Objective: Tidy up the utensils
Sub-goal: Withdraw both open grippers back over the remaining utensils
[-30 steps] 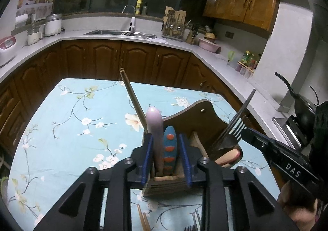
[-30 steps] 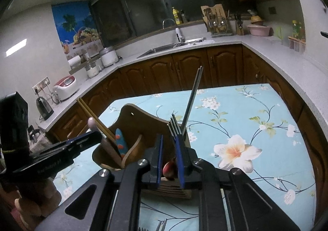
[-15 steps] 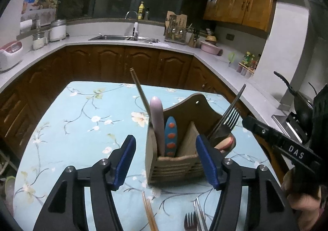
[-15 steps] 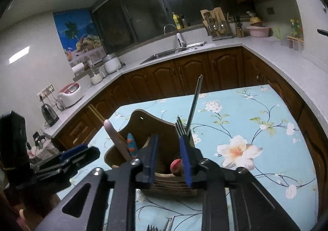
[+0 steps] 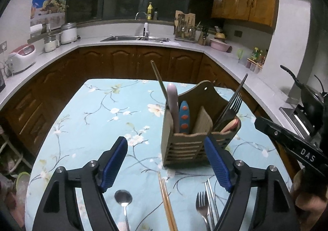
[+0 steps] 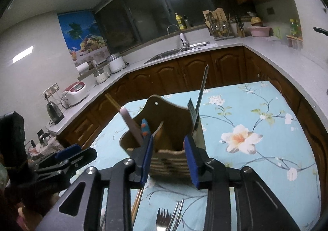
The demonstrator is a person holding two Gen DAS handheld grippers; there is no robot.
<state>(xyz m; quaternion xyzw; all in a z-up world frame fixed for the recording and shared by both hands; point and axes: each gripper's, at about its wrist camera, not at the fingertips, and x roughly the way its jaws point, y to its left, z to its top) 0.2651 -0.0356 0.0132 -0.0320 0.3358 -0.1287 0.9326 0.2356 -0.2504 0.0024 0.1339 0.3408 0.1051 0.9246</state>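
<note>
Your left gripper (image 5: 166, 161) now stands back from the wooden caddy (image 5: 184, 147), its jaws opening wide and empty; a second ago its blue pads flanked the pink handle (image 5: 171, 104) and the blue dotted handle (image 5: 183, 118) in the caddy's left compartment. Your right gripper (image 6: 169, 159) is likewise opening, nothing pressed between its pads; earlier they sat narrow at the caddy's right compartment, where the dark fork (image 5: 233, 106) stands.

Nearest you, before the caddy on the floral tablecloth (image 5: 92, 118), lie a spoon (image 5: 123, 198), a pair of wooden chopsticks (image 5: 167, 200), a steel fork (image 5: 202, 204) and steel chopsticks (image 5: 211, 196); all are cut off by the lower frame edge. These were mostly hidden a second ago.

Readable writing: "DAS" on your right gripper's arm, seen right of the caddy in the left wrist view. Nothing else is legible.

Inside the caddy, a reddish rounded handle (image 5: 231, 126) is partly hidden behind its front wall. One wooden chopstick (image 5: 158, 79) leans out at the caddy's left; a steel rod (image 6: 202, 87) rises at its right. Beyond the caddy, the countertop items are too small to identify.
</note>
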